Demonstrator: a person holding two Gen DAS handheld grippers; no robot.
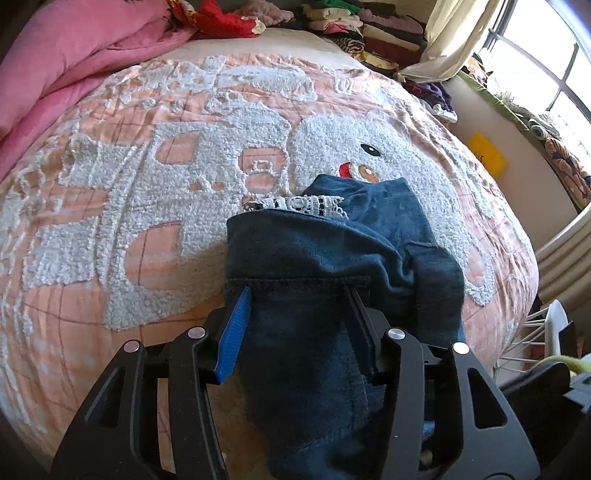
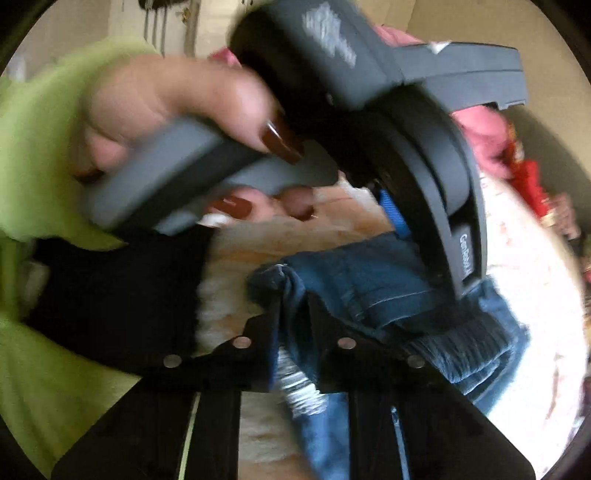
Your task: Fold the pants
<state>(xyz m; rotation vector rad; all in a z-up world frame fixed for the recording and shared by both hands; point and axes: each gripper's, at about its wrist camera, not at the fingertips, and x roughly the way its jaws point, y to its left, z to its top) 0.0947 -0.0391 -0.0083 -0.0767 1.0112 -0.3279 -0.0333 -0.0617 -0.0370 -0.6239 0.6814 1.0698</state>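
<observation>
Dark blue denim pants [image 1: 314,258] lie bunched on a peach and white tufted bedspread [image 1: 147,166], with a strip of white lace showing at their far edge. My left gripper [image 1: 299,299] is shut on a thick fold of the denim, which fills the gap between the blue pad and the black finger. In the blurred right wrist view the pants [image 2: 369,280] spread to the right, and my right gripper [image 2: 291,306] is shut on a narrow pinch of their edge. Above it, a hand [image 2: 166,110] with dark red nails holds the grey handle of the left gripper.
A pink quilt [image 1: 74,62] is heaped at the bed's far left. Stacks of folded clothes [image 1: 369,26] and a red cloth [image 1: 218,18] line the back. A window [image 1: 546,66] and the bed's edge lie to the right. A lime green sleeve [image 2: 48,147] fills the left.
</observation>
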